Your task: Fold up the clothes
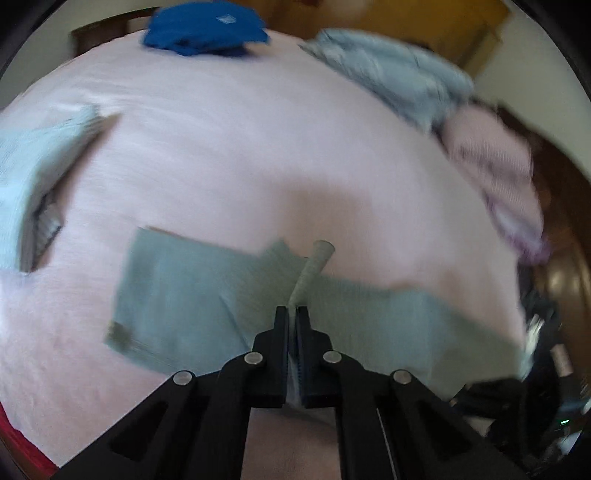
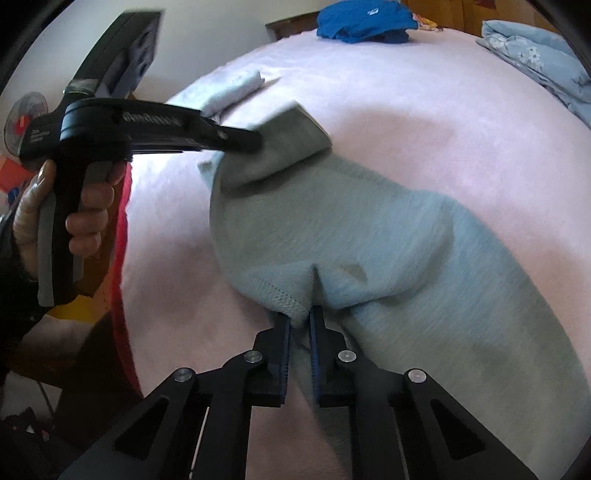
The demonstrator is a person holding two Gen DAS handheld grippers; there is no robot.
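The pale grey-green knitted garment (image 2: 369, 236) lies spread across the near part of the bed's pink sheet (image 2: 406, 110), with one end raised off the surface and a stitched hem bunched at the near edge. The right tool (image 2: 300, 317) is clamped on that hem, cloth pinched between its blue-lined jaws. The left tool (image 2: 255, 140), seen from the right wrist view held in the person's hand (image 2: 85, 206), grips the lifted far corner; in its own view (image 1: 292, 312) the jaws are closed on a thin ridge of the fabric. To fold well, both grips would best travel together at equal height, keeping the edge between them taut, then lay it down so corners meet before either one lets go. Farther back sit a rolled pale blue cloth (image 2: 236, 86), a crumpled bright blue garment (image 2: 365, 20) and a light blue floral quilt (image 2: 535, 59); a lilac striped cloth (image 1: 498, 166) hangs at the bed's side. The left wrist view is badly blurred, so the garment's outline there is uncertain, and which piece of clothing it is cannot be told.
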